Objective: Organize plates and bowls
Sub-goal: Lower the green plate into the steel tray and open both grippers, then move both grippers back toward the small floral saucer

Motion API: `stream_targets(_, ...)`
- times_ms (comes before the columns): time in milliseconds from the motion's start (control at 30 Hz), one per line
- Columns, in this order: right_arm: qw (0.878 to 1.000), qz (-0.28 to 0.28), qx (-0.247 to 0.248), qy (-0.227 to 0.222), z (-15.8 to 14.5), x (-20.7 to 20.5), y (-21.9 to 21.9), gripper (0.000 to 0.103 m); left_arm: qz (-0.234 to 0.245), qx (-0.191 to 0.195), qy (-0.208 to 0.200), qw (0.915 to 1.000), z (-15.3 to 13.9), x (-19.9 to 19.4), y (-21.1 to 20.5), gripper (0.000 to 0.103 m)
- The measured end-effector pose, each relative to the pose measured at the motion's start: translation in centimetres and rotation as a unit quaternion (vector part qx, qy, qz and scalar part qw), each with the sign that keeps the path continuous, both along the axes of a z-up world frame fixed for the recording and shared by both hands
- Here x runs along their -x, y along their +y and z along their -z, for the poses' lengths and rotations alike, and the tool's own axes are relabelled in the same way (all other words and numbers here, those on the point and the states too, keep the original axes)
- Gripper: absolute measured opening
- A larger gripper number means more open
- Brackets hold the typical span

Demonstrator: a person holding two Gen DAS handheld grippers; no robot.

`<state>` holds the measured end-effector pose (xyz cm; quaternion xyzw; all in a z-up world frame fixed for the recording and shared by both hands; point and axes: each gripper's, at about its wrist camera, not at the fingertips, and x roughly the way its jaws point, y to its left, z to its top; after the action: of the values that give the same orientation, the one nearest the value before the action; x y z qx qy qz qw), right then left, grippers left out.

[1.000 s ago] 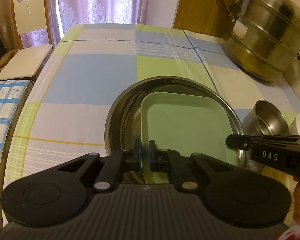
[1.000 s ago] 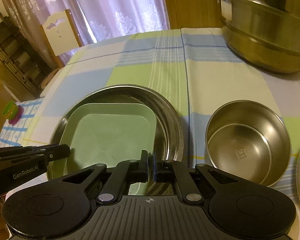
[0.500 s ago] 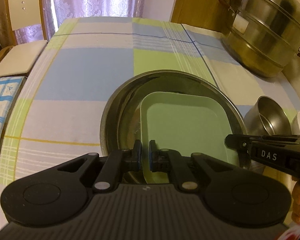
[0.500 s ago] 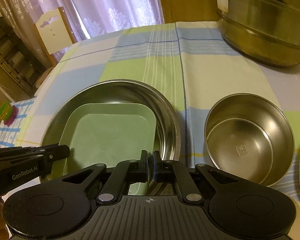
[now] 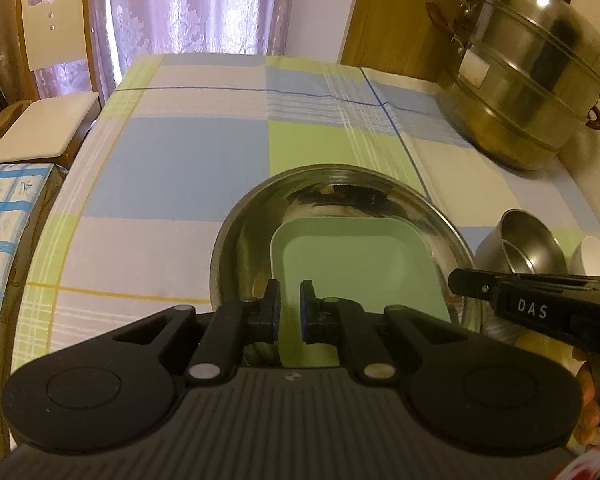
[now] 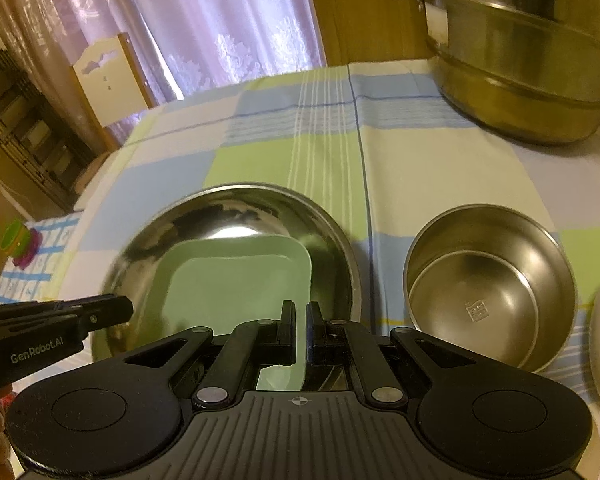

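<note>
Two close wrist views angle down over the worktop (image 5: 172,160); both share the steel dish (image 5: 252,240) holding a green plate (image 6: 236,288).

The left gripper (image 5: 287,312) has its 2 fingers (image 5: 271,312) nearly together over the near edge of the green plate (image 5: 360,264), which lies in the wide steel pan (image 5: 236,240) on the desk (image 5: 172,168). Right of the fingers, the right gripper (image 5: 456,285) pokes in.
</note>
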<state>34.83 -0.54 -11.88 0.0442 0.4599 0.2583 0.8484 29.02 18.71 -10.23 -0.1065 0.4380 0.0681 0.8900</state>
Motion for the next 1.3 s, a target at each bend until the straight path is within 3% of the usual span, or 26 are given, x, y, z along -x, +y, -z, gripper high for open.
stream_targets(467, 0.997, 0.029, -0.069, -0.001, -4.9, 4.3, -6.1, 0.005, 0.011, 0.001, -0.005, 0.9999, -4.3, 5.3, -2.8, 0.008)
stream_targets(1133, 0.998, -0.019, -0.064, 0.005, -7.2, 13.5, -15.0, 0.007, 0.003, 0.006, -0.01, 0.9999, -7.5, 14.6, -10.9, 0.008)
stream_targets(1233, 0.998, -0.021, -0.062, 0.008, -7.2, 14.5, -16.1, 0.01, 0.001, 0.005, -0.01, 0.9999, -7.6, 16.0, -12.1, 0.008)
stream_targets(1300, 0.998, -0.024, -0.064, 0.009, -7.1, 15.1, -16.7, 0.021, -0.001, 0.005, -0.01, 0.9999, -7.6, 17.0, -12.8, 0.008)
